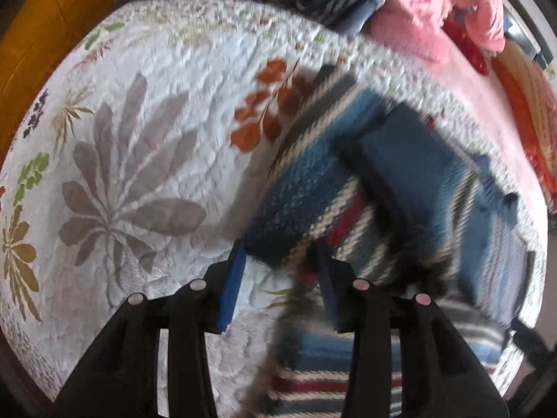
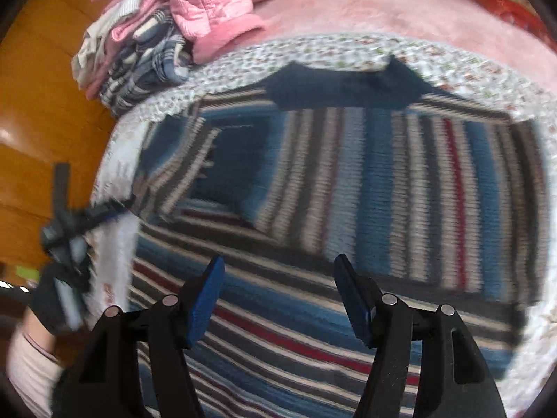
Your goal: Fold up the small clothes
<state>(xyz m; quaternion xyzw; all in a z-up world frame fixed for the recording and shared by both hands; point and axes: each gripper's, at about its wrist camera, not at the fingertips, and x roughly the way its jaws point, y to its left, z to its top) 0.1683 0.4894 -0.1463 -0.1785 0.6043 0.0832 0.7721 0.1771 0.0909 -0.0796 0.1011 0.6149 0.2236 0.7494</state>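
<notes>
A knitted sweater (image 2: pixel 365 181) striped in blue, white, grey and red lies spread on a floral quilt (image 1: pixel 146 146). Its dark blue collar (image 2: pixel 348 87) is at the far side, and one sleeve (image 2: pixel 209 167) is folded in over the body. My right gripper (image 2: pixel 278 296) hovers open over the sweater's near part with nothing between its blue pads. My left gripper (image 1: pixel 278 278) is open at the sweater's (image 1: pixel 400 174) edge; blurred striped fabric runs under and between its fingers. In the right wrist view the left gripper (image 2: pixel 80 216) appears blurred at the quilt's left edge, held by a hand.
A pile of clothes lies at the far edge of the quilt: a pink padded jacket (image 2: pixel 209 3) on a blue plaid garment (image 2: pixel 146 62). A pink blanket (image 2: pixel 400 10) lies beyond. Orange wood (image 2: pixel 41 111) borders the left side. A light sleeve (image 2: pixel 31 358) is at lower left.
</notes>
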